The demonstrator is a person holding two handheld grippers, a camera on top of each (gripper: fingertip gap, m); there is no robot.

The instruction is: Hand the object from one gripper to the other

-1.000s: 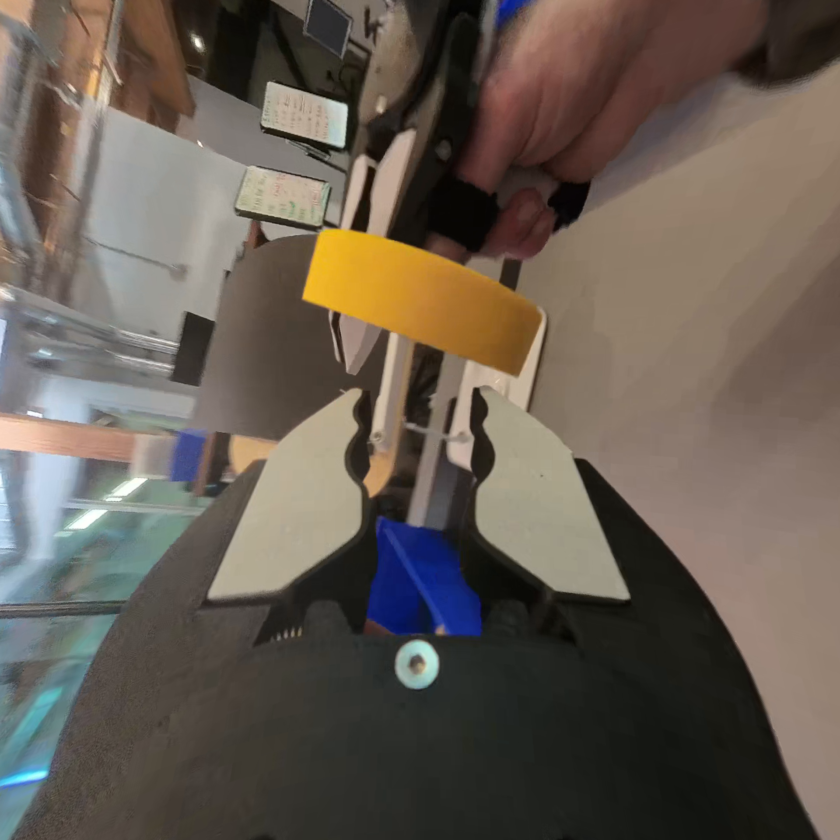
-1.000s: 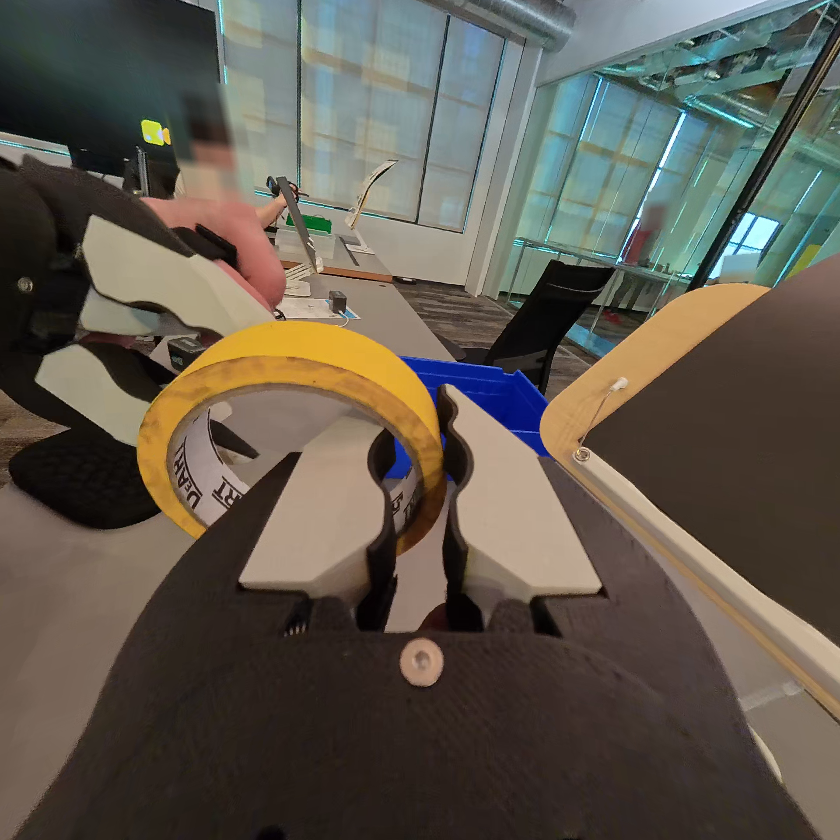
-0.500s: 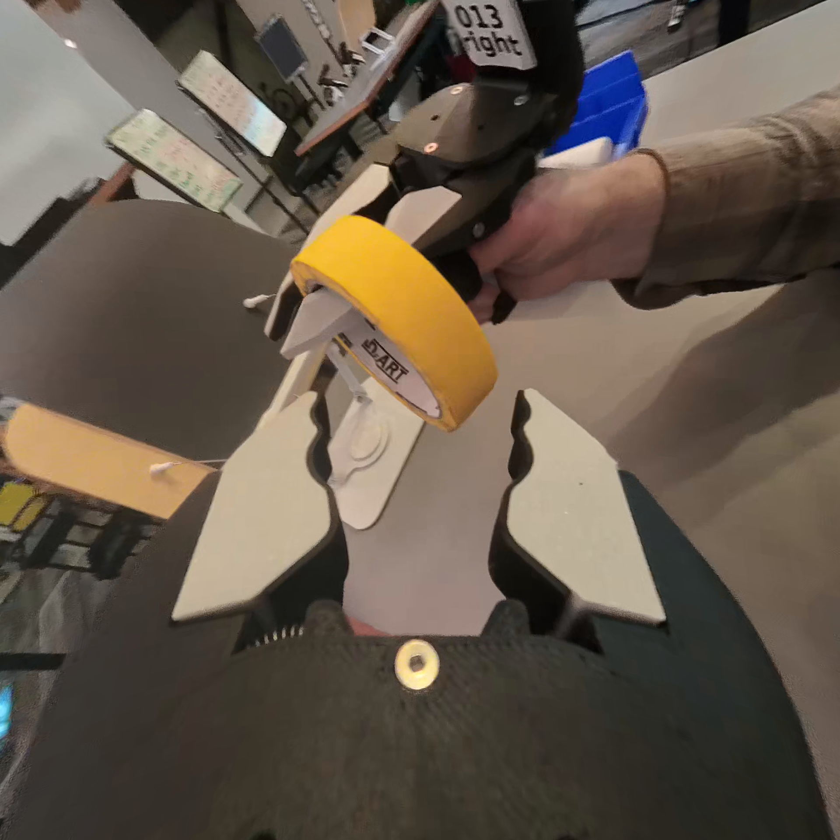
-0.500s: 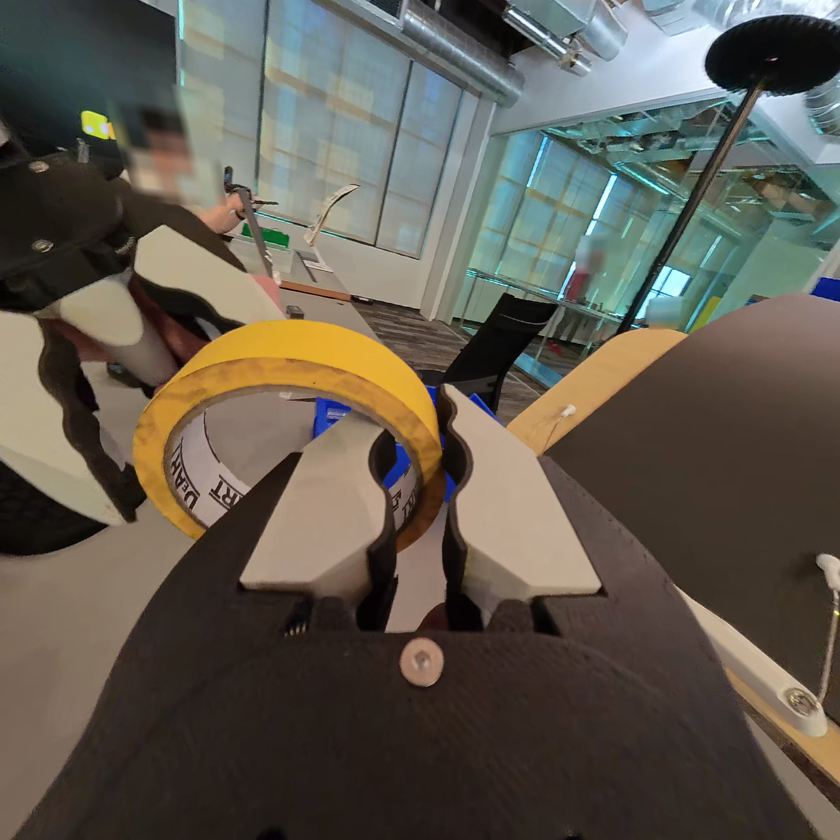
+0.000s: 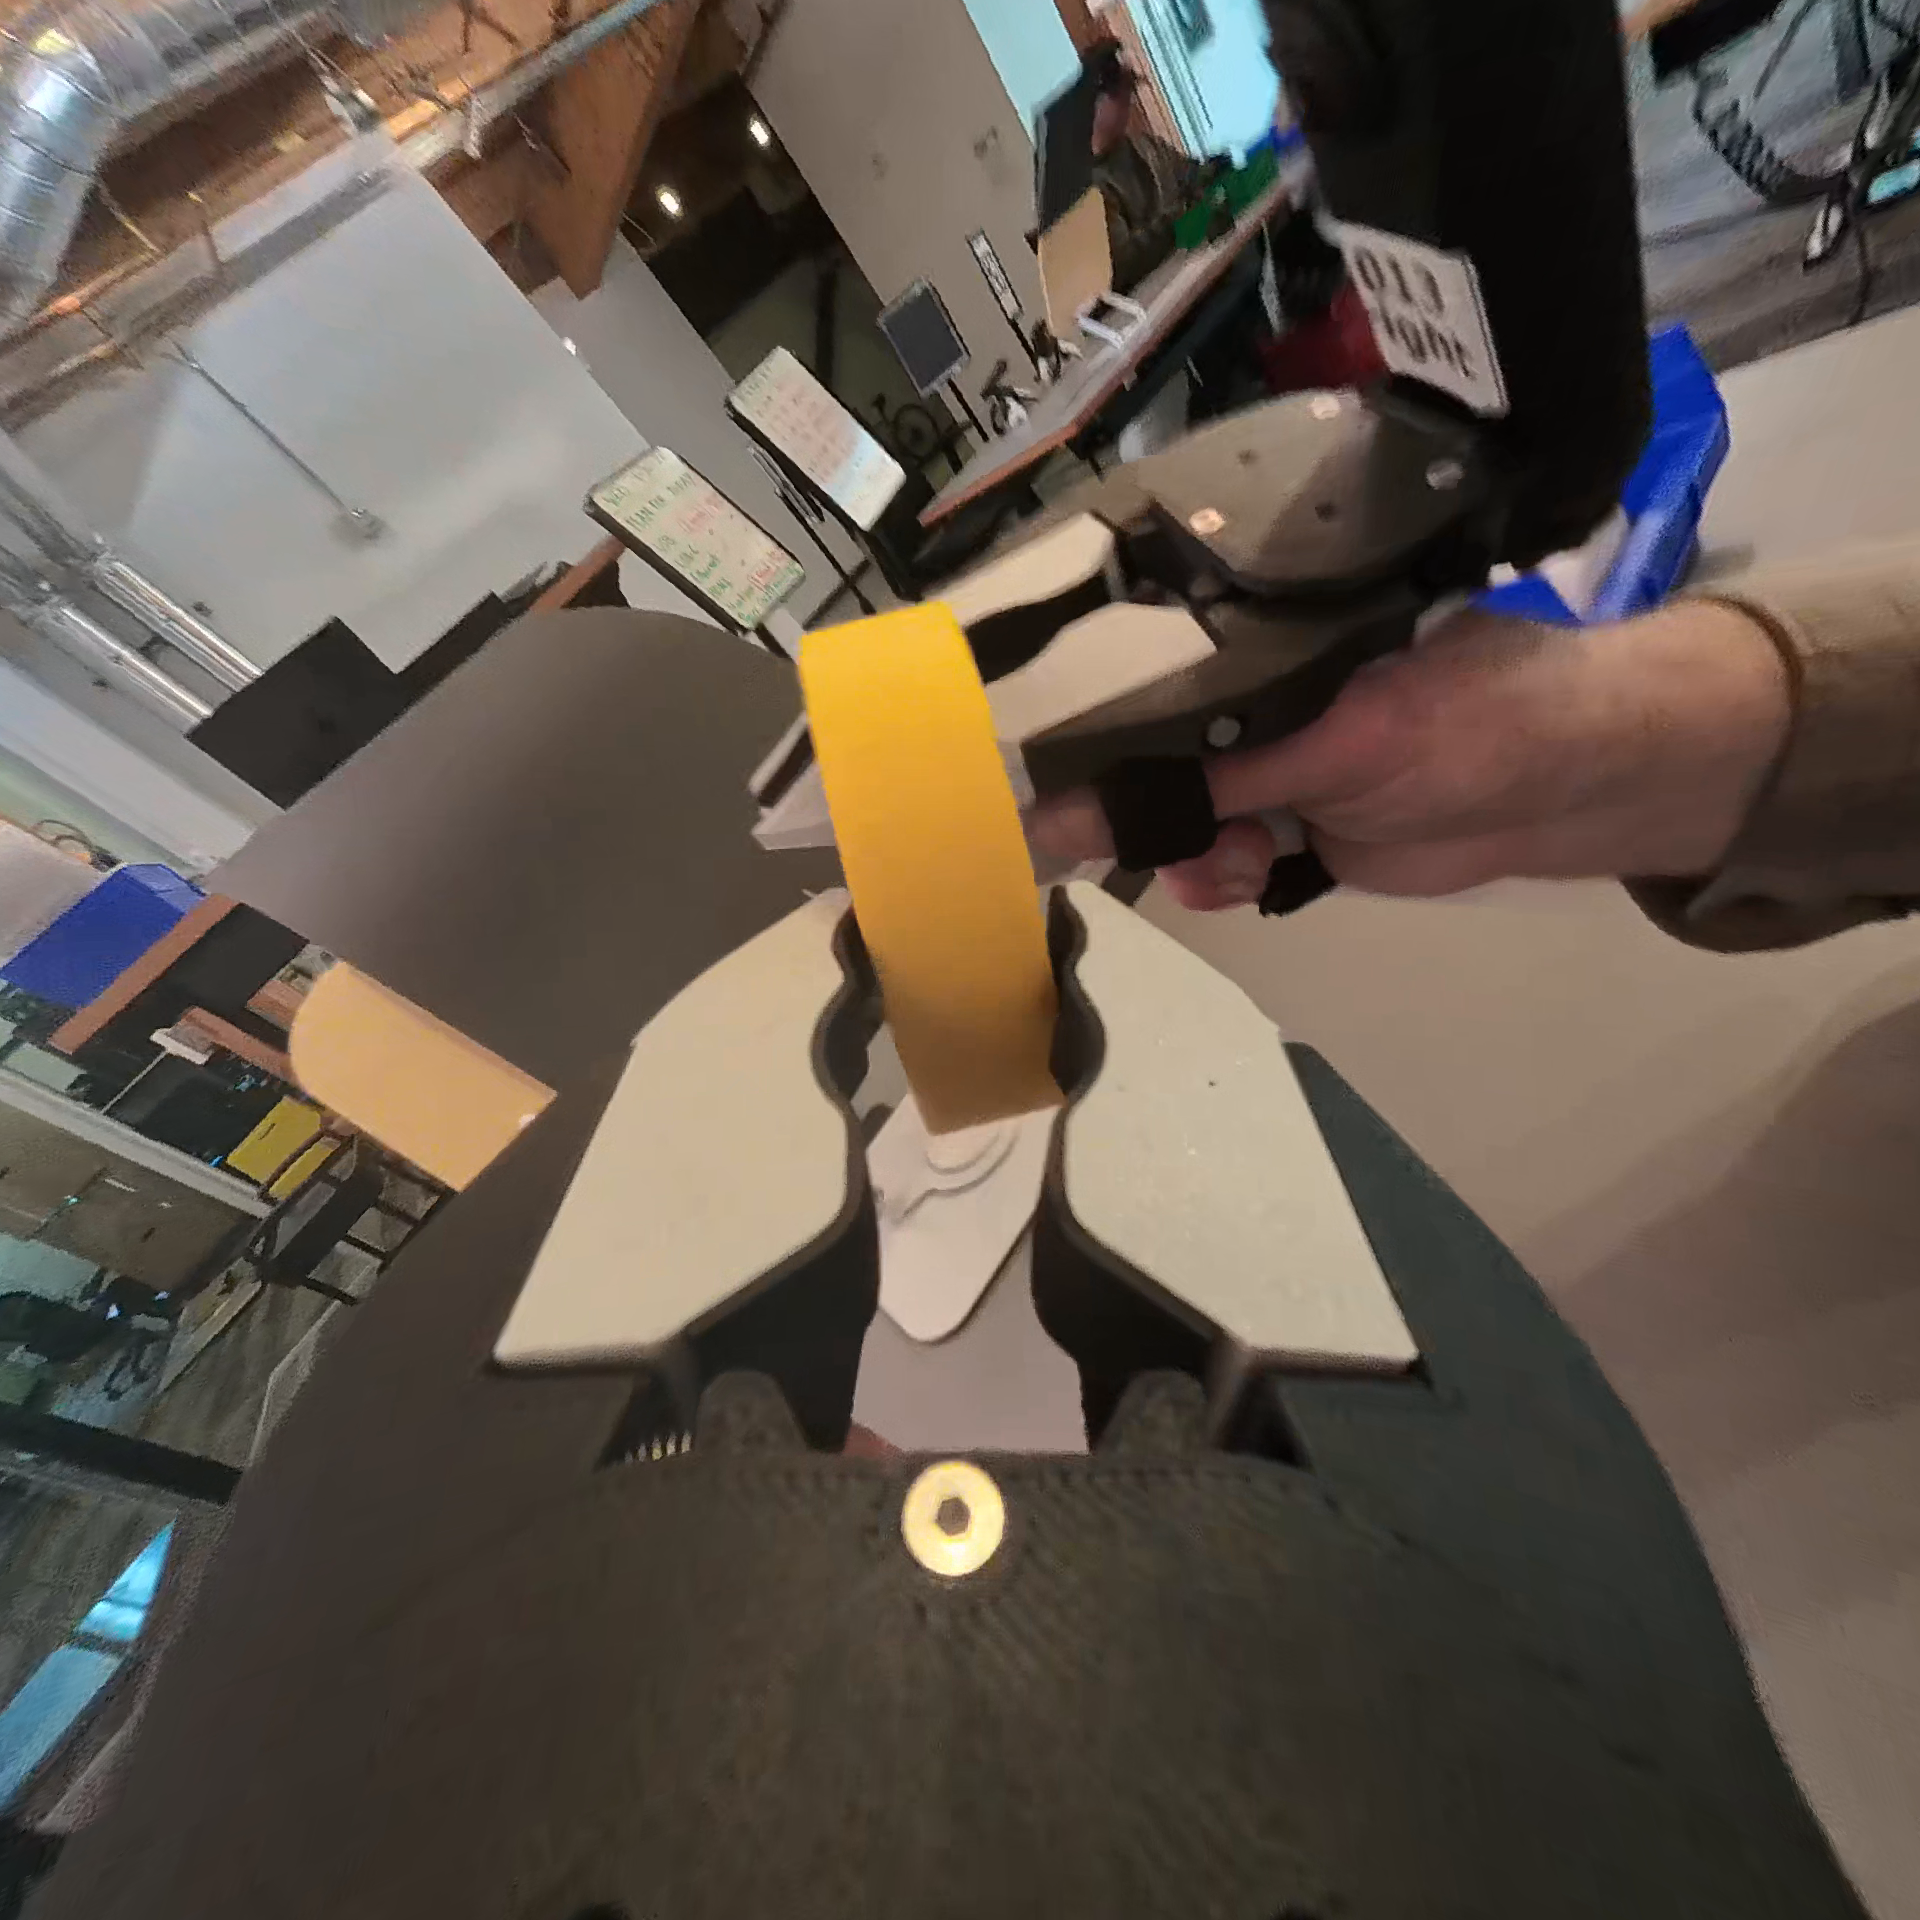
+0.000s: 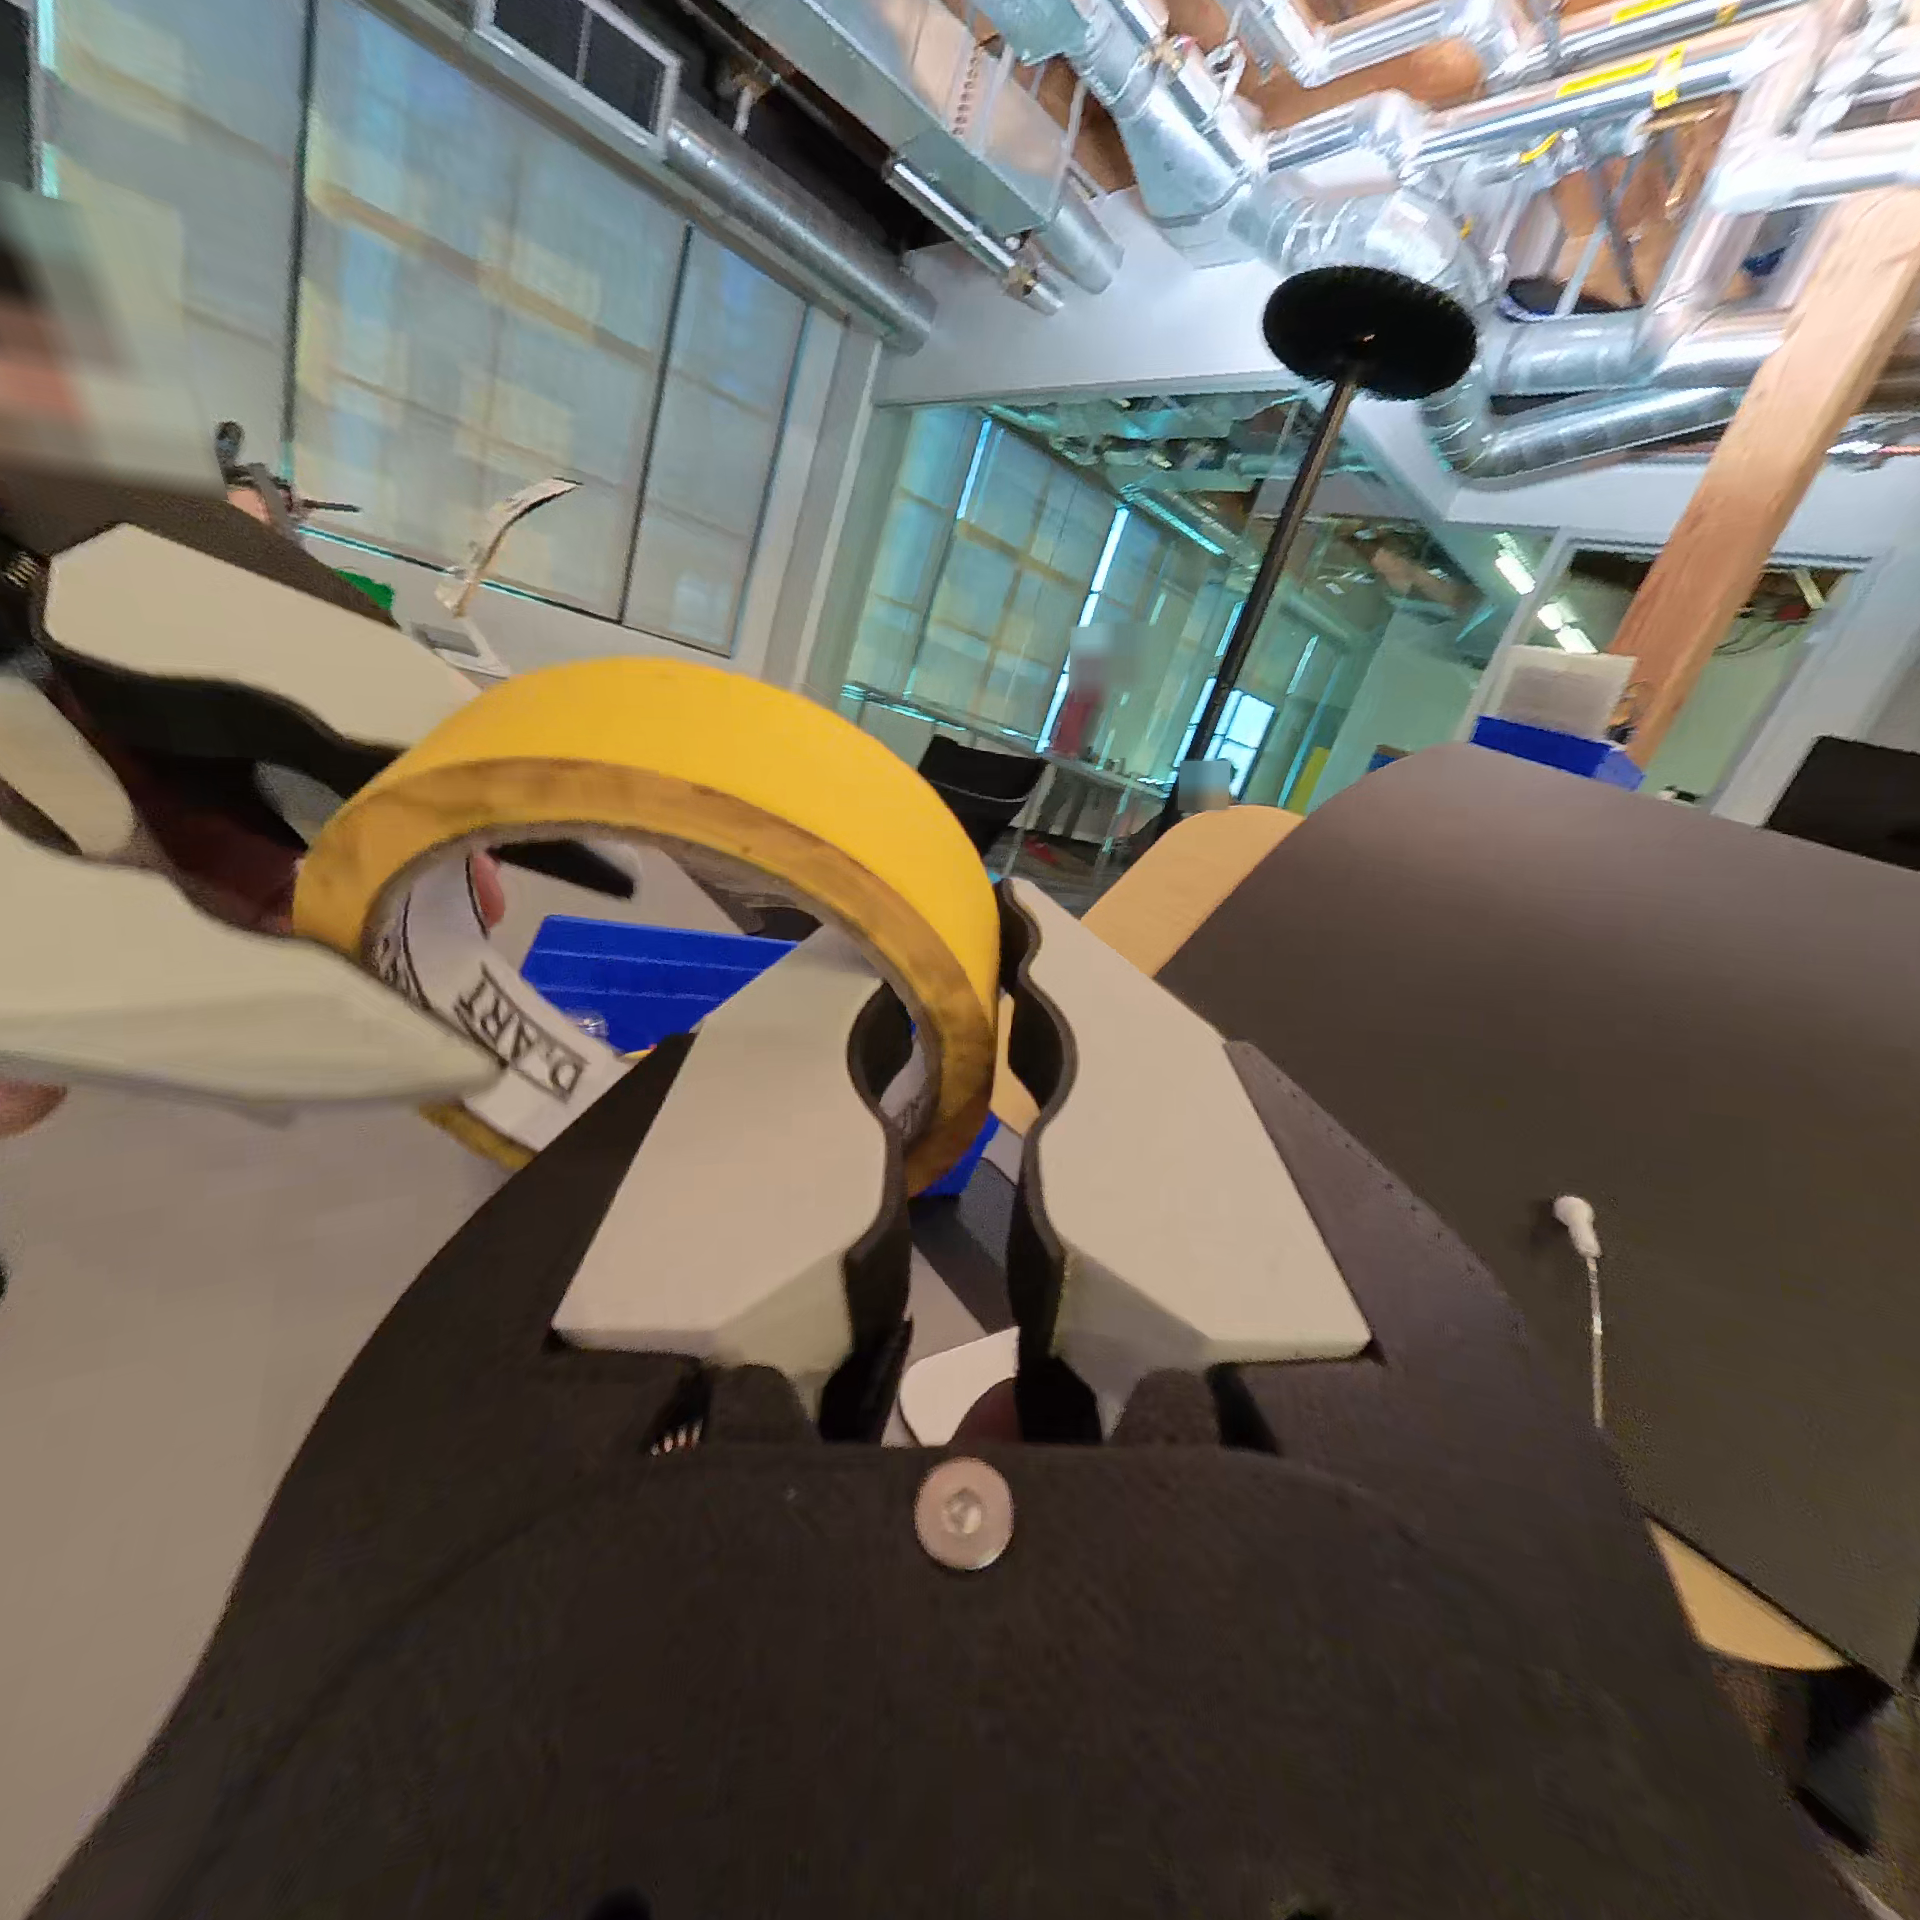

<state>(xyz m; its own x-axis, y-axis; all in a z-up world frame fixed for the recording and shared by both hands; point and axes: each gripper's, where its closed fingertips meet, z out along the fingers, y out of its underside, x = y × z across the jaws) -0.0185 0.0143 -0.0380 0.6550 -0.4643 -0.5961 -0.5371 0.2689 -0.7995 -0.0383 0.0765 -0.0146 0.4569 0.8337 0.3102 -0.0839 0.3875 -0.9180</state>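
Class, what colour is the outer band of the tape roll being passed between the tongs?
Yellow. The tape roll shows its plain outer band best in the left wrist view.

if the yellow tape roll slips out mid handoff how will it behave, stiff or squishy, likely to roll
The yellow tape roll probably stays stiff: it keeps its round shape with the right hand-held gripper pinching its wall. It looks light, being a hollow ring. If dropped on edge on the table, it would likely roll.

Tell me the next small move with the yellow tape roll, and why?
Probably open the right claw: it pinches the yellow tape roll through the rim, and the left claw appears shut on the roll's opposite side, so both seem to hold it.
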